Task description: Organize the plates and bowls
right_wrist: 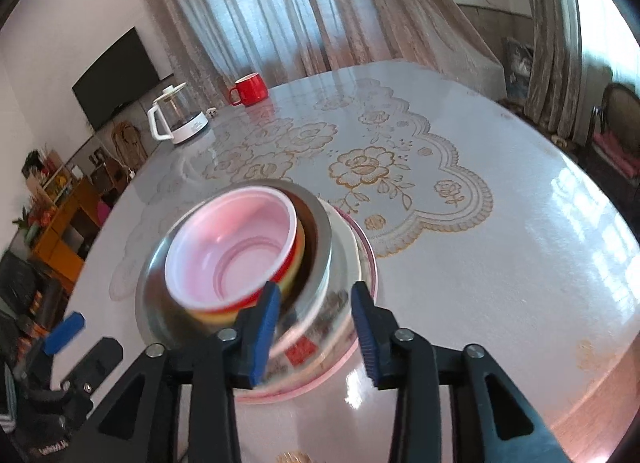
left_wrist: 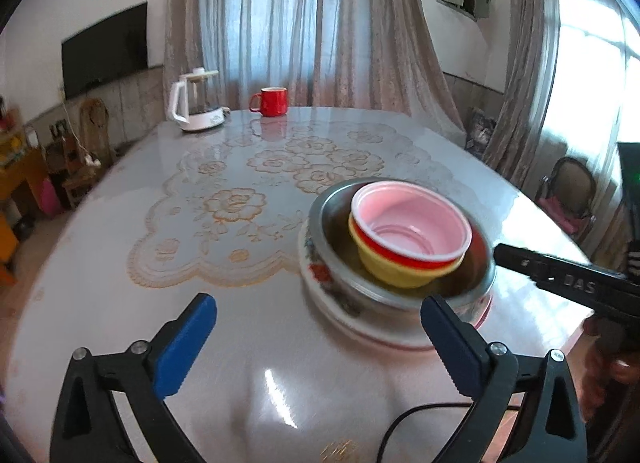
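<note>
Glossy surface [left_wrist: 120, 263]: nested bowls [left_wrist: 408, 235] stacked on plates [left_wrist: 360, 323], left gripper [left_wrist: 320, 343] fingers wide and empty, right gripper [right_wrist: 316, 327] fingers part-open, straddling steel bowl [right_wrist: 320, 303] rim, apparently not clamping; stacking looks finished, next back both clear.

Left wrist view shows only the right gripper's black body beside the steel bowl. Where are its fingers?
Observer: The right gripper straddles the steel bowl's near wall, with one finger inside the rim and one outside. The pads apparently aren't pressing.
Operator: Does it touch the bowls nested inside?
Observer: The inner finger sits right in front of the pink-lined bowl. Whether they touch I cannot tell.
</note>
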Tool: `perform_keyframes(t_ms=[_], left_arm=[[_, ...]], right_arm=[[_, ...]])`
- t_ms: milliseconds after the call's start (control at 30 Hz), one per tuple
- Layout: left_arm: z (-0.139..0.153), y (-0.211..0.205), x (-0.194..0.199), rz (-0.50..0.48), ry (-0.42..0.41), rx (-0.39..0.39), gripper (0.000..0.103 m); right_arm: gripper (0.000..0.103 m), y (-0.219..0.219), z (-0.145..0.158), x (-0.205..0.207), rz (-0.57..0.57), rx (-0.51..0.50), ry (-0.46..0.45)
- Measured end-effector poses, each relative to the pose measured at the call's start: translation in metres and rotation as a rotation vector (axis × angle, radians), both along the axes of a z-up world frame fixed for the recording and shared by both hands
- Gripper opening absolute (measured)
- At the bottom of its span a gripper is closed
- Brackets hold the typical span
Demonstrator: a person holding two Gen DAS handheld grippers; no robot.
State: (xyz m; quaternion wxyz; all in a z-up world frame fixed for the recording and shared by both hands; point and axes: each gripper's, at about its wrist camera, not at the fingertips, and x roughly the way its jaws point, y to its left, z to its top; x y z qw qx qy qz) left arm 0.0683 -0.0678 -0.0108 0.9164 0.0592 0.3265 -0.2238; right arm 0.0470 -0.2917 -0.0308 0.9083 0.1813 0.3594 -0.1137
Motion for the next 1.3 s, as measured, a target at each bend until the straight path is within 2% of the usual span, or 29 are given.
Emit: perform_keyframes(t_ms=[133, 200, 300, 467, 600, 733, 933, 1300], left_arm=[[-0.003, 0.009, -0.02, 0.059, -0.045, 0.053, 0.103], [-0.003, 0.014, -0.028, 0.106, -0.073, 0.084, 0.103], [-0.002, 0.023, -0.039, 0.151, -0.103, 0.095, 0.103], [-0.004, 0.036, -0.042, 0.172, -0.012, 0.026, 0.103], [-0.004, 0.048, -0.051, 0.15, 0.04, -0.095, 0.103], [-0.002, 0.049, -0.056, 0.198, 0.023, -0.072, 0.103], [-0.004, 0.047, -0.06, 0.2, 0.022, -0.049, 0.103], [-0.011, 0.045, -0.052, 0.197, 0.041, -0.019, 0.103]], right_arm=[[0.045, 0.015, -0.001, -0.019, 0.009, -0.055, -0.006], [0.051, 0.025, -0.002, -0.031, 0.007, -0.084, -0.013], [0.053, 0.04, -0.005, -0.048, 0.003, -0.129, -0.021], [0.053, 0.056, -0.012, -0.071, 0.008, -0.147, -0.033], [0.053, 0.065, -0.009, -0.082, 0.002, -0.163, -0.071], [0.053, 0.074, -0.007, -0.084, 0.024, -0.183, -0.08], [0.053, 0.086, -0.014, -0.079, 0.078, -0.178, -0.052], [0.053, 0.085, -0.017, -0.079, 0.068, -0.169, -0.042]])
